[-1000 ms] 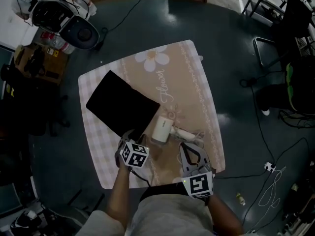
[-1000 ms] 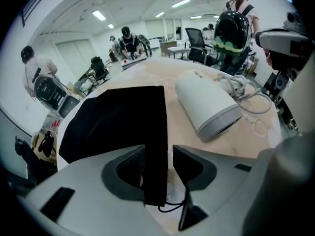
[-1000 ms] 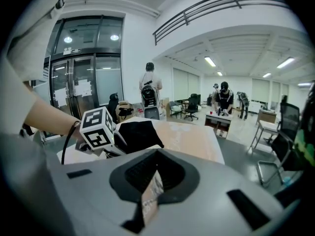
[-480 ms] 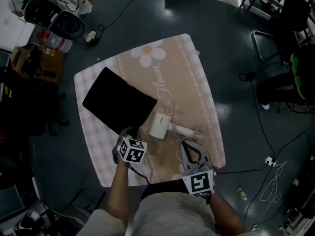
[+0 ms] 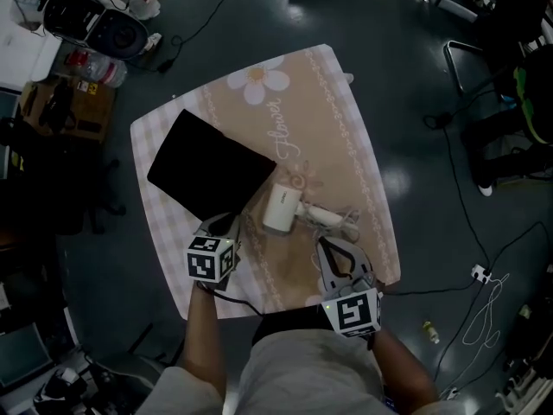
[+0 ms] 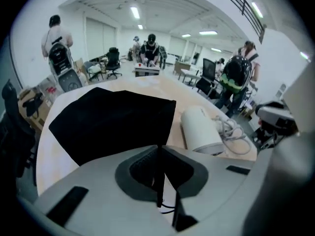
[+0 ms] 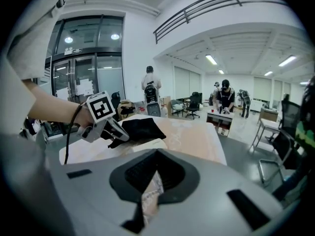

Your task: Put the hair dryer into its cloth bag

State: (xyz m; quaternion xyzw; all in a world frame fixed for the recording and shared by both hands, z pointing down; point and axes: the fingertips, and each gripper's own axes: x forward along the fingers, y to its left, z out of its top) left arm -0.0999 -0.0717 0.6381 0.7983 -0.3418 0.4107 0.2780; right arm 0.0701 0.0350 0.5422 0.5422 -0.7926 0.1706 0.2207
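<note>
The black cloth bag (image 5: 207,173) lay flat on the counter (image 5: 328,119). The white hair dryer (image 5: 280,207) lay just beside the bag's right edge, its cord (image 5: 335,221) bunched to its right. The left gripper (image 5: 222,225) sat at the bag's near corner with jaws closed together; whether it pinched the fabric was unclear. The right gripper (image 5: 333,249) hovered near the cord, closed and empty.

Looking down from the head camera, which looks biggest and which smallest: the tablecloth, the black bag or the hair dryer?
1. Tablecloth, by far the largest.
2. Black bag, covering about a quarter of the cloth.
3. Hair dryer, clearly smaller than the bag, even counting its coiled cord.
</note>
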